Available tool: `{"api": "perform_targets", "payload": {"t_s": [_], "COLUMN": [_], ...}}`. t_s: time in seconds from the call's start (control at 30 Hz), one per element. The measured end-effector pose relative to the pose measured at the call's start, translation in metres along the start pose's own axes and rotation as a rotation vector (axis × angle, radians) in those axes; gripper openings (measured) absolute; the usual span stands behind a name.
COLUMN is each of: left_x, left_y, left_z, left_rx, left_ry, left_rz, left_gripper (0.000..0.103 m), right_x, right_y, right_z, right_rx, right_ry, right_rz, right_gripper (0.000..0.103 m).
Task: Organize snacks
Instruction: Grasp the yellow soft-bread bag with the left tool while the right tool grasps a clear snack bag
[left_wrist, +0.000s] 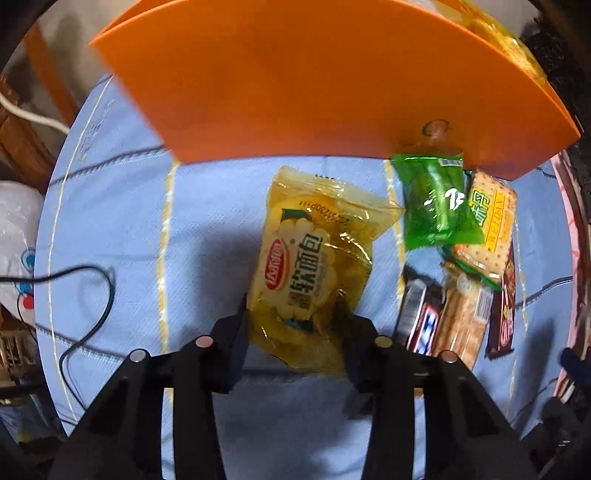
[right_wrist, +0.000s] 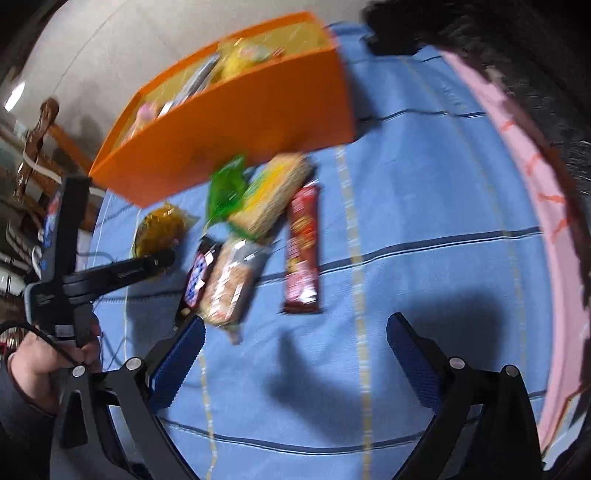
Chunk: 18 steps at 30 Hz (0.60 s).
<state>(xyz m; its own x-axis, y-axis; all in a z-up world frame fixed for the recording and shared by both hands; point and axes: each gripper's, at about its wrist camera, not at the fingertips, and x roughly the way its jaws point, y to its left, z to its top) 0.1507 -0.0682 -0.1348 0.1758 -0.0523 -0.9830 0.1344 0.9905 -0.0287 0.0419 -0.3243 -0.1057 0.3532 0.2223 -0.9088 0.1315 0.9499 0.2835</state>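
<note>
My left gripper (left_wrist: 293, 314) is shut on a yellow soft-bread packet (left_wrist: 314, 258), held above the blue cloth; the packet also shows in the right wrist view (right_wrist: 160, 229). An orange box (left_wrist: 314, 81) stands just beyond it, with several snacks inside (right_wrist: 236, 59). On the cloth to the right lie a green packet (left_wrist: 436, 203), a yellow cracker pack (left_wrist: 487, 225), a clear cracker pack (right_wrist: 232, 280), a blue-white bar (right_wrist: 197, 277) and a red-brown bar (right_wrist: 303, 251). My right gripper (right_wrist: 295, 350) is open and empty above the cloth, near the red-brown bar.
A blue striped cloth (right_wrist: 424, 221) covers the table. A black cable (left_wrist: 85, 295) lies at its left. A white plastic bag (left_wrist: 14, 229) sits past the left edge. A pink edge (right_wrist: 517, 166) borders the cloth on the right.
</note>
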Motion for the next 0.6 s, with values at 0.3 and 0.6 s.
{"api": "perform_targets", "payload": {"t_s": [0.3,0.6], "left_x": [-0.005,0.002], "left_y": [0.041,0.054], "left_z": [-0.032,-0.025], "left_rx": [-0.059,-0.066], "left_ry": [0.006,0.007], "left_rz": [-0.015,-0.024], "left_gripper": [0.041,0.044], "right_x": [0.051,0.088], "right_y": [0.072,0.08], "right_z": [0.007,0.014], "right_rx": [-0.237,-0.237], "right_ry": [0.021,0.095], "right_rz": [-0.138,-0.176], "right_gripper": [0.093,0.072]}}
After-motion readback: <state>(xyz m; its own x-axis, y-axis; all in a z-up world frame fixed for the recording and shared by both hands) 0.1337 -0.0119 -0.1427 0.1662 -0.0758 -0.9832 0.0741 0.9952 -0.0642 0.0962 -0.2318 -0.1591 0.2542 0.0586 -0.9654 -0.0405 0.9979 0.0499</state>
